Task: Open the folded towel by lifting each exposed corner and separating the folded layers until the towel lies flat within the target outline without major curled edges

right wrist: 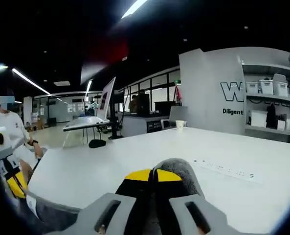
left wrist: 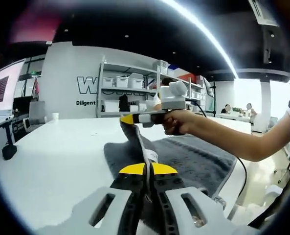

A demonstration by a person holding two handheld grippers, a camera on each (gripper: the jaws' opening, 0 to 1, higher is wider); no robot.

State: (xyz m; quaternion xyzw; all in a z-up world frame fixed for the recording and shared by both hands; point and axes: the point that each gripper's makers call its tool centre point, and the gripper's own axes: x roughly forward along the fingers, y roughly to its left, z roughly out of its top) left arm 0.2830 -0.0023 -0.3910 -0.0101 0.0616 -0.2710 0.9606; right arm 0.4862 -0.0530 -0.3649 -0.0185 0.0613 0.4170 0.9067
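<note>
Between both grippers, left (left wrist: 147,171) and right (right wrist: 153,177), each clamping it: grey towel (left wrist: 193,156).

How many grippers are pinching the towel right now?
2. The left gripper clamps the gray towel at its near edge; the right gripper clamps a raised corner beyond it.

Wall lettering (left wrist: 88,84) is running behind the shelving unit (left wrist: 135,90), leaving only its first letters readable. The towel (left wrist: 193,156) is sliding out of sight past the table edge (left wrist: 235,176) and beneath the left gripper (left wrist: 147,169). The person's arm (left wrist: 233,139) is getting cropped by the frame. Shelf bins (right wrist: 267,87) are staying too small to identify.
</note>
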